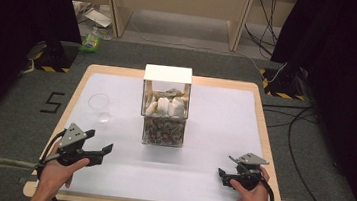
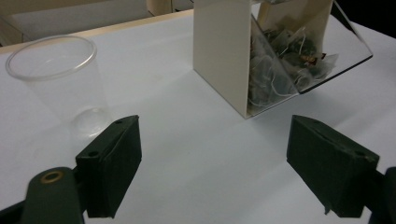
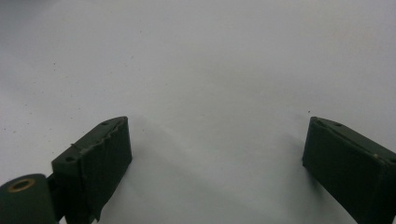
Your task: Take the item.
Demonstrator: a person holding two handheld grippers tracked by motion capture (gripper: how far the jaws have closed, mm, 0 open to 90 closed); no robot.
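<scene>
Left hand-held gripper (image 1: 97,143) jaws wide apart, empty, near bench (image 1: 208,184) front-left; right hand-held gripper (image 3: 215,158) likewise agape, empty. Clear cup (image 2: 60,79) left of tea-bag box (image 1: 165,106), mid-bench

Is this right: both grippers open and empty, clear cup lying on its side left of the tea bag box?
One thing is off: the clear cup stands upright, rim up, as the left gripper view shows. The rest holds: it is left of the tea bag box, and the left gripper and right gripper are both open and empty.
</scene>
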